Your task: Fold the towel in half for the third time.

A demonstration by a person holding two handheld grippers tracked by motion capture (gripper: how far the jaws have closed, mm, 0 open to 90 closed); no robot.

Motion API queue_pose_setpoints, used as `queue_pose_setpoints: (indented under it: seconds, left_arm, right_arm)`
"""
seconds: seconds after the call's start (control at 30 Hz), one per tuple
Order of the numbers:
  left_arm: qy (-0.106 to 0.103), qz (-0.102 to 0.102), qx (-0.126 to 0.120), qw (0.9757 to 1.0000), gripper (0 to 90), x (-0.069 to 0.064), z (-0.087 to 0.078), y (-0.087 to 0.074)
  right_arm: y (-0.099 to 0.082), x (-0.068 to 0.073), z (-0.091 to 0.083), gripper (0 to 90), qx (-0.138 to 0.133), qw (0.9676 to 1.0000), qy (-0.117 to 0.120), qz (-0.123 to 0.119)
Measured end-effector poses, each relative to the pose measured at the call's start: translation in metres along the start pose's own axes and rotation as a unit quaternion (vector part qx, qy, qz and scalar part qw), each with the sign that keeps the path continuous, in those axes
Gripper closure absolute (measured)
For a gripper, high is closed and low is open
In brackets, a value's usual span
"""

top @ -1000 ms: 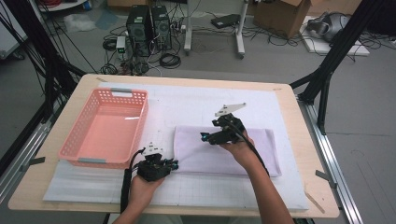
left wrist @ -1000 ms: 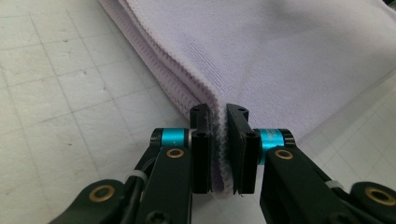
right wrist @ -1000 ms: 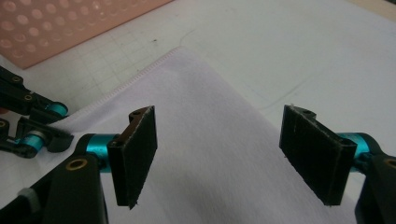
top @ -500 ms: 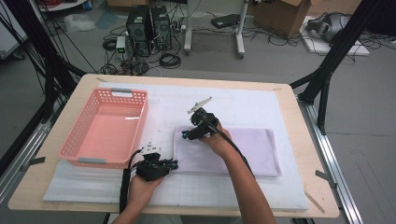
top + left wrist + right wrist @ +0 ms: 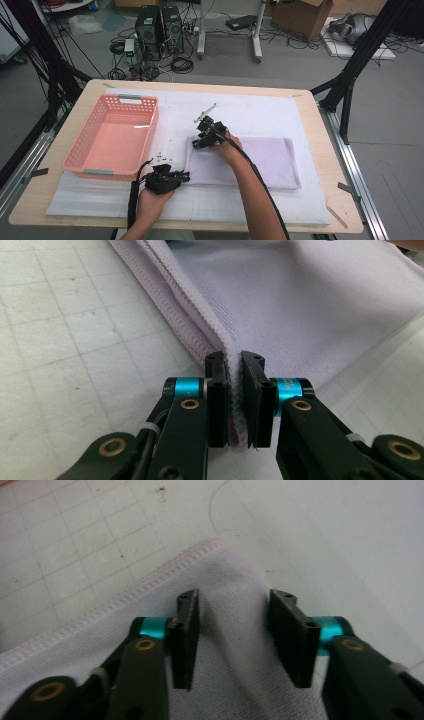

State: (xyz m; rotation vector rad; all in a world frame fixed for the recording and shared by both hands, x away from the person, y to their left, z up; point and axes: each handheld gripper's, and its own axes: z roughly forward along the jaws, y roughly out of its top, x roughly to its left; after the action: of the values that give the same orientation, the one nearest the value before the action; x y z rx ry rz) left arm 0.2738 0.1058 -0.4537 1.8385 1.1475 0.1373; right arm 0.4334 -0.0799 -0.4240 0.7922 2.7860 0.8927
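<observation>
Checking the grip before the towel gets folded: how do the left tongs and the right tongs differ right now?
The left tongs are pinched shut on the near left edge of the lavender towel; the right tongs have just been closing, with a gap left and a ridge of towel between the jaws. The left tongs sit at the towel's near corner, the right tongs at its far left corner. Both work the same towel, near the pink basket.
</observation>
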Motion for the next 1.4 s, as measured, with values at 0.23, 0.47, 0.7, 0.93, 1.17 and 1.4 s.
queue_pose_setpoints:
  seconds: [0.23, 0.47, 0.7, 0.93, 1.17, 1.4]
  left_arm:
    - [-0.005, -0.003, -0.002, 1.0000, 82.3, 0.000, -0.009, -0.001]
    - [-0.026, 0.002, -0.030, 0.9992, 82.5, -0.007, -0.032, 0.006]
    - [-0.059, 0.016, -0.055, 0.9966, 82.5, -0.019, -0.038, 0.021]
    - [-0.089, 0.032, -0.059, 0.9938, 82.4, -0.036, -0.026, 0.039]
    - [-0.103, 0.055, -0.052, 0.9918, 82.3, -0.061, -0.008, 0.063]
    - [-0.109, 0.070, -0.044, 0.9905, 82.3, -0.076, 0.015, 0.073]
  right_arm:
    - [0.002, 0.005, -0.005, 79.7, 0.001, 0.9999, 0.008, -0.006]
    - [0.010, 0.017, -0.015, 79.8, -0.040, 0.9984, 0.028, -0.030]
    - [0.011, 0.015, -0.046, 79.8, -0.092, 0.9946, 0.038, -0.030]
    - [0.007, 0.010, -0.066, 79.6, -0.104, 0.9935, 0.028, -0.038]
    - [-0.002, 0.003, -0.084, 79.5, -0.112, 0.9927, 0.011, -0.043]
    - [-0.019, -0.013, -0.101, 79.6, -0.120, 0.9925, -0.010, -0.021]
